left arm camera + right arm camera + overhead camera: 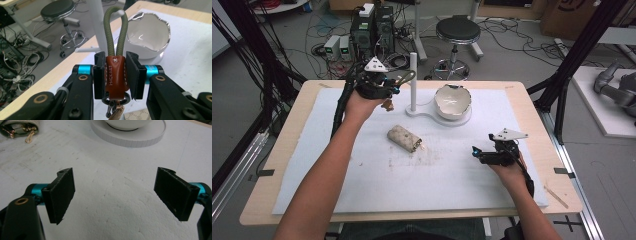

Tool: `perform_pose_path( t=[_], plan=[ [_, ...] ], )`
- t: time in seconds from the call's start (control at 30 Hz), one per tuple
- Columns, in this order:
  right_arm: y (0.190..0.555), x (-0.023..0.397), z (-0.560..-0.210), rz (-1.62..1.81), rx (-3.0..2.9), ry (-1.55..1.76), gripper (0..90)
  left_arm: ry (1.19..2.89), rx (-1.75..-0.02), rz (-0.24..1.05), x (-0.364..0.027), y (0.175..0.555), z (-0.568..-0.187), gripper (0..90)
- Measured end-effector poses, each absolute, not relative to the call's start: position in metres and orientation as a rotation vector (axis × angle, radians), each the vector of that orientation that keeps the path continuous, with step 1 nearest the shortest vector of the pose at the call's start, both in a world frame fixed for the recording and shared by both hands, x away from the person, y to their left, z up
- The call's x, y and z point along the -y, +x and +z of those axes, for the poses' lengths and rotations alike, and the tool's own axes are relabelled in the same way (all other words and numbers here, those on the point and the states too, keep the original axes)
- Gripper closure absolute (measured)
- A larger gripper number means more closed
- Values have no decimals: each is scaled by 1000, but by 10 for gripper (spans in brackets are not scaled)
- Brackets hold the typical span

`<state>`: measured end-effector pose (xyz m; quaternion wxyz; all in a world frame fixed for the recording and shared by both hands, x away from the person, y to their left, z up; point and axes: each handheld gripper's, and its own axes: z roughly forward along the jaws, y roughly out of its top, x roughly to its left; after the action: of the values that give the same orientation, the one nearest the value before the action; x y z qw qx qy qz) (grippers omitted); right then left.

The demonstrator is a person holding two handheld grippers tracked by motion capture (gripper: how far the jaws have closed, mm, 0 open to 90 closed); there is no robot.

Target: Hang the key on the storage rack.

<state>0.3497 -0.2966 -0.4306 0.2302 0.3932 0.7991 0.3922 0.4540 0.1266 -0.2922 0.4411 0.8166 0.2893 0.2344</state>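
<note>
A person's two forearms reach in over a white mat [427, 175] on a wooden table [287, 165], each hand holding a gripper.

The right gripper [479, 154] sits low over the mat's near right part. In the right gripper view its jaws stand wide apart with bare mat between them, holding nothing. Ahead of it and to its left lies a beige pouch [404, 138] with gold zip pulls, flat on the mat, well apart from both grippers.

The left gripper [395, 91] is raised over the far left part of the mat. In the left gripper view its jaws are closed on the brown leather tab of a keychain [115, 73], pads pressing both sides of the tab. The keychain's green cord loop [115, 27] rises straight up from between the jaws, and a metal ring and clasp hang below them.

Just beyond the loop stands a white post [413, 80], rising from a flat white stand [422, 114]. A short peg on the post shows right behind the top of the loop. To the gripper's right, on the same stand, sits a white bowl [453, 101] with a jagged rim.
</note>
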Motion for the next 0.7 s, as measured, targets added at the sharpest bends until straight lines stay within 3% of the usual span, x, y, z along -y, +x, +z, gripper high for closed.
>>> perform_pose_path(
  t=[0.17, 0.2, 0.23, 0.27, 0.7],
  plan=[
    [350, 297, -431, 1079, -2198, 1079, 173, 2045, -723, 617, -125, 457, -297, 645],
    [350, 297, -431, 1081, -2198, 1078, 174, 2036, -727, 618, -125, 457, -297, 543],
    [350, 297, -431, 1081, -2198, 1078, 174, 2031, -730, 615, -126, 456, -297, 543],
    [350, 297, -431, 1080, -2199, 1078, 173, 2023, -737, 620, -128, 455, -297, 473],
    [351, 297, -431, 1080, -2197, 1086, 174, 1945, -759, 563, -159, 435, -314, 326]
  ],
)
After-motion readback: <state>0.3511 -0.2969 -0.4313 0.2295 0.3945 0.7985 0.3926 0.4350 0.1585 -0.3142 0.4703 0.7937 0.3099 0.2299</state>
